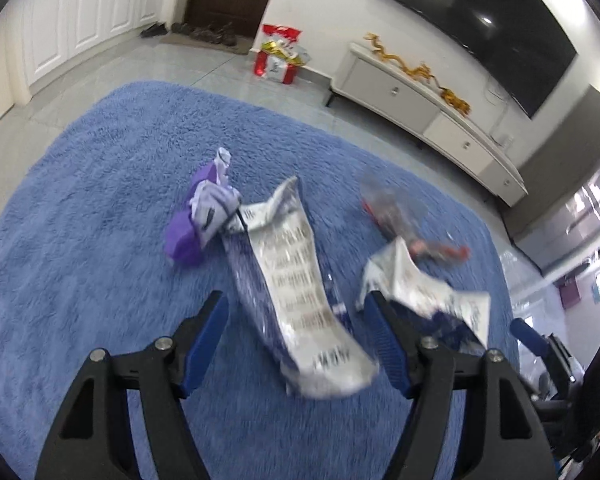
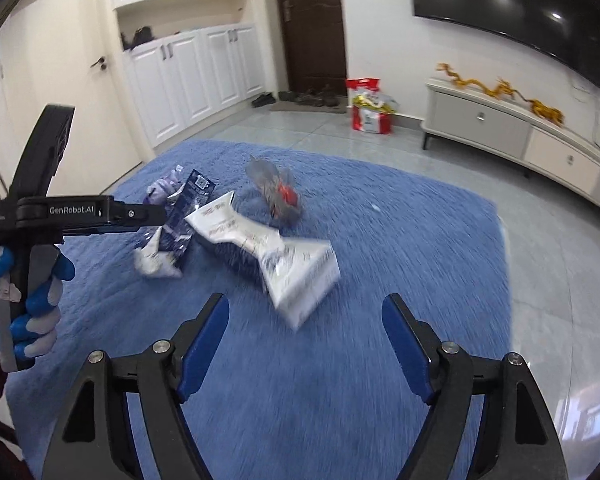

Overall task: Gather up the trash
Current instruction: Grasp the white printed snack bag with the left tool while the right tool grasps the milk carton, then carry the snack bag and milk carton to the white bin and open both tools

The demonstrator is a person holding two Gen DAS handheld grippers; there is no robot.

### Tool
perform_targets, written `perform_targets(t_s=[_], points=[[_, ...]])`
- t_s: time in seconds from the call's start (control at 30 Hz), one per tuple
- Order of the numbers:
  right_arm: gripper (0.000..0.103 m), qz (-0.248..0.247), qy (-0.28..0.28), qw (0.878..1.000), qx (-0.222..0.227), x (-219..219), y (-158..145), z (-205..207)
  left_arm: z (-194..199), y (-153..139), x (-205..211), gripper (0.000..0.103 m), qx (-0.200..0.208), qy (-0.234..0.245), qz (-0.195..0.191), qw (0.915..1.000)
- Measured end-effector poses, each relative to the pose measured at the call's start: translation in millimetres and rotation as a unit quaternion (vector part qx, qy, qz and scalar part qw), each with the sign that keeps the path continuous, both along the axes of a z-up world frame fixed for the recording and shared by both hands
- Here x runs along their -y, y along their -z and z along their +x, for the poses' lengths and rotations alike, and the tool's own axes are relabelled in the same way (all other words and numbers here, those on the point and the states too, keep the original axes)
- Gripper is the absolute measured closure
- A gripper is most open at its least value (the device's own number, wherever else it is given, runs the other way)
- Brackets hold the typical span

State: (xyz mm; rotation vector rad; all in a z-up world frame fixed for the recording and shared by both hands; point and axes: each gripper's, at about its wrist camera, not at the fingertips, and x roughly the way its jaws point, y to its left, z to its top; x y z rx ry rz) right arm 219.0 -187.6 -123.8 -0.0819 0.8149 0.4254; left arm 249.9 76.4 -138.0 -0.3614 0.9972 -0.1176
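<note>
Both grippers are coming in over the blue rug (image 2: 380, 240) with nothing held, so this reads as the approach step, before any piece of trash is picked up. The left gripper (image 1: 296, 312) has its jaws spread wide with the long silver wrapper (image 1: 296, 280) lying between them, the pads not pressing on it as far as the blur allows. The right gripper (image 2: 304, 316) has its jaws equally wide over bare pile, the near end of that same wrapper just ahead. A gloved hand (image 2: 28, 292) carries the left tool at the rug's left side. Four pieces of trash lie together around the middle of the rug: the long silver wrapper, a crumpled purple-and-white packet (image 1: 204, 212) toward the far left, a smaller silver-and-blue wrapper (image 1: 420, 284) beside it on the right, and a clear crinkled wrapper with red print (image 2: 278, 192) farther back. Next, each gripper probably needs to drop lower and close on a thin, slippery edge.
</note>
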Motion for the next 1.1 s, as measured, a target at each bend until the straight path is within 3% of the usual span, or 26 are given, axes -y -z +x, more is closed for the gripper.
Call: perform_targets(t_s=[0.13,0.3,0.4,0.47,0.53,0.7,0.93,1.1], points=[[0.025,-0.005,-0.035,0.999,-0.007,-17.7,10.8,36.4,16.1,14.0,-2.5,0.034,-0.025,-0.019,-0.019,0.9993],[0.026,-0.011,-0.070,0.997,-0.021,-36.5,21.9,58.3,21.5,14.4,2.9,0.036,-0.020,-0.027,-0.003,0.9994],[0.037,-0.024,-0.087,0.995,-0.036,-43.6,28.2,60.7,24.9,13.7,7.4,0.036,-0.017,-0.028,0.001,0.9994],[0.051,-0.043,-0.095,0.994,-0.043,-47.3,31.6,54.3,24.1,14.3,8.7,0.036,-0.016,-0.028,0.002,0.9995],[0.051,-0.063,-0.100,0.992,-0.043,-50.2,33.4,43.1,20.5,14.7,11.3,0.038,-0.016,-0.030,0.007,0.9994],[0.051,-0.059,-0.092,0.993,-0.051,-39.5,31.7,16.8,4.4,15.7,15.1,0.050,-0.012,-0.031,0.023,0.9992],[0.051,-0.022,-0.053,0.997,-0.060,-14.6,31.0,-30.9,-24.1,16.0,24.0,0.054,-0.011,-0.012,0.037,0.9992],[0.051,0.008,-0.017,0.998,-0.068,5.5,31.2,-71.0,-52.2,17.5,26.5,0.060,-0.014,0.014,0.015,0.9997]])
